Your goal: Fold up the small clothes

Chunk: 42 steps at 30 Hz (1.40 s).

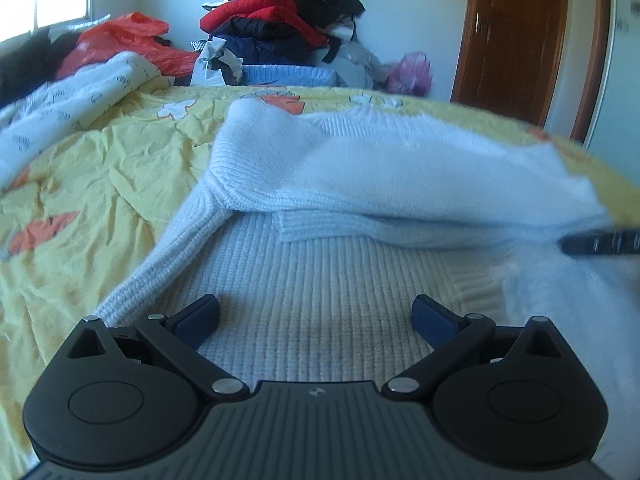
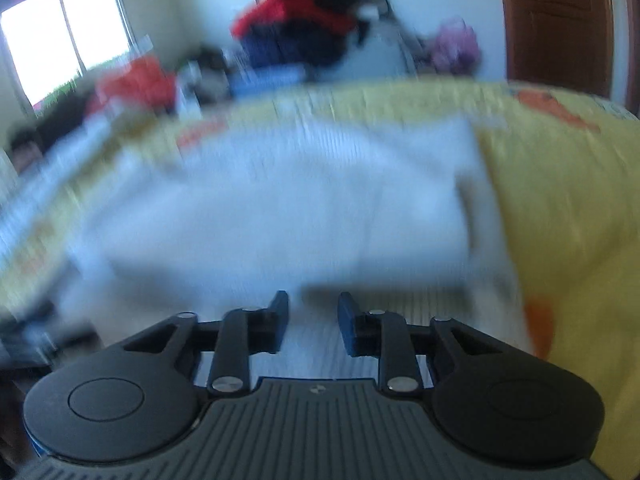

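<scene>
A pale blue ribbed knit sweater (image 1: 320,280) lies on the yellow bedspread (image 1: 100,168). One part of it is folded across its body (image 1: 400,172), and a sleeve (image 1: 168,256) trails toward the near left. My left gripper (image 1: 316,316) hovers just over the sweater's near part, jaws wide open and empty. The right wrist view is motion-blurred. In it the sweater (image 2: 280,208) fills the middle and my right gripper (image 2: 313,320) is over its near edge, jaws a little apart with nothing between them. A dark blurred part (image 1: 600,242) enters at the right edge.
A pile of red, dark and navy clothes (image 1: 280,20) stands at the far side by the wall, with a folded blue knit (image 1: 288,74) before it. A red plastic bag (image 1: 132,36) and a white printed cloth (image 1: 60,112) lie far left. A brown door (image 1: 520,40) stands at the right.
</scene>
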Motion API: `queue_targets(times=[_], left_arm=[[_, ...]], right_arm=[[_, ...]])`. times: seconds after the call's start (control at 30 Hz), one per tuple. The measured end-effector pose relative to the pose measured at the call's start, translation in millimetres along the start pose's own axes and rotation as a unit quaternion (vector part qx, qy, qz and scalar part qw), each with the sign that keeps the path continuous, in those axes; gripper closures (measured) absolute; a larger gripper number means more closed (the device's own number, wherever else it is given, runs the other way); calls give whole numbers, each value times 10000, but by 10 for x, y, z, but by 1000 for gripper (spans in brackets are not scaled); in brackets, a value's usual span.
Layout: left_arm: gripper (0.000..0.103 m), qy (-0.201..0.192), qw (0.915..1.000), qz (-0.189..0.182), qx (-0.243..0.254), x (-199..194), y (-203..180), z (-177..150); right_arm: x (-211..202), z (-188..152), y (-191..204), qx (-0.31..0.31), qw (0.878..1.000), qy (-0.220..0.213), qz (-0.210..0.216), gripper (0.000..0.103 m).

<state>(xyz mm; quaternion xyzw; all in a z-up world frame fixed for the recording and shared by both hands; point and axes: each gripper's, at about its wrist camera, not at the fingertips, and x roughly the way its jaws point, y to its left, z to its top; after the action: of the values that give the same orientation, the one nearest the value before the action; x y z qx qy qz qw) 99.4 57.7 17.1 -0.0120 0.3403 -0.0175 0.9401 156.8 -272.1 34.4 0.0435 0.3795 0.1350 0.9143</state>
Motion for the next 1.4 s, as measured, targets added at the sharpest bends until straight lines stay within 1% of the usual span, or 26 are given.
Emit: queue_targets(times=[0.03, 0.1, 0.17, 0.23, 0.3, 0.33, 0.4, 0.5, 0.6, 0.9, 1.03, 1.2, 1.4], left_arm=[[0, 29, 10000, 61, 70, 6, -22, -2], [0, 49, 9998, 128, 130, 10, -39, -1], [0, 58, 9998, 140, 135, 12, -33, 1], [0, 62, 9998, 149, 145, 12, -35, -1], [0, 61, 9998, 147, 143, 11, -34, 1], [0, 62, 9998, 144, 141, 11, -31, 1], [0, 61, 9998, 145, 141, 12, -36, 1], [0, 84, 9998, 141, 150, 13, -33, -3], [0, 78, 9998, 145, 150, 6, -20, -12], [0, 109, 9995, 238, 191, -23, -36, -42], [0, 114, 9990, 341, 269, -149, -70, -143], [0, 140, 9995, 211, 201, -263, -13, -237], [0, 163, 9992, 283, 240, -377, -63, -325]], right_arm=[[-27, -86, 31, -84, 9996, -253, -97, 65], [-67, -182, 103, -223, 9984, -379, -348, 63], [-117, -249, 145, -160, 9980, -402, -472, 55], [-182, -357, 196, -237, 9977, -463, -437, 35], [-258, -505, 320, -521, 9962, -474, -506, 26], [-295, -569, 376, -668, 9948, -466, -609, 23], [-379, -676, 410, -679, 9940, -482, -709, 21], [-495, -796, 410, -520, 9948, -501, -716, 18], [-542, -886, 473, -579, 9936, -505, -825, 15], [-596, -964, 470, -563, 9932, -516, -873, 12], [-613, -970, 465, -554, 9934, -514, -862, 12], [-615, -968, 462, -547, 9936, -512, -847, 11], [-677, -1017, 462, -541, 9938, -500, -829, 8]])
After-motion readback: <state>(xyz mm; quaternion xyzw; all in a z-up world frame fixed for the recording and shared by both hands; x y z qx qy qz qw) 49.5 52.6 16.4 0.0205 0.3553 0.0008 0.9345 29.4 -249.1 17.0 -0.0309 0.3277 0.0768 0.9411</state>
